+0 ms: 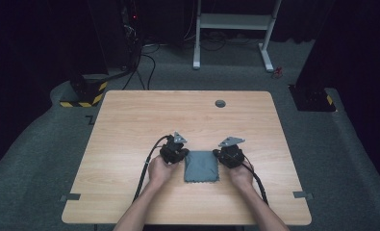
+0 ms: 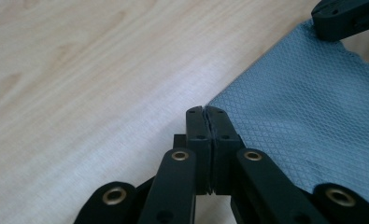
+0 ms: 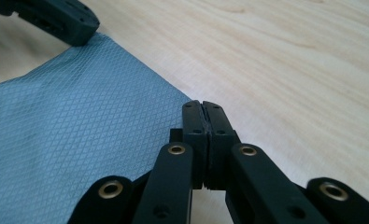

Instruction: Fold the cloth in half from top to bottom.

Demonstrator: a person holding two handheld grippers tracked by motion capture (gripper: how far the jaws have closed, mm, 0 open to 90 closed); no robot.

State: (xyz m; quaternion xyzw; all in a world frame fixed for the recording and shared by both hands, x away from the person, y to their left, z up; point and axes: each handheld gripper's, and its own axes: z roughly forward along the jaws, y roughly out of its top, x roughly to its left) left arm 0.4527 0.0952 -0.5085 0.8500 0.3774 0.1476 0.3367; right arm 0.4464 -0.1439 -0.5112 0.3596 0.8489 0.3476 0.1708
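from above, a grey cloth (image 1: 202,166) lies flat on the near middle of the wooden counter (image 1: 130,125), folded to a rough square, and no writing or label can be read on it or on the counter. the left gripper (image 1: 176,153) sits at the cloth's far left corner and the right gripper (image 1: 229,155) at its far right corner, each held from behind by a hand, with both forearms coming in from the near edge and angling inward; a cable trails back from each along the wrist. a small dark round cap (image 1: 220,103) sits in the counter near its far edge, and two bits of grey tape (image 1: 70,197) mark the near corners. in the left gripper view, the left gripper (image 2: 205,112) has its jaws pressed tight together, low over the counter, pinching the corner of the cloth (image 2: 303,121); the other gripper's tip rests at the cloth's opposite corner, top right. in the right gripper view, the right gripper (image 3: 203,106) likewise has its jaws closed flat against each other on the cloth's (image 3: 79,121) corner edge, with the weave's diamond pattern sharp beside them.
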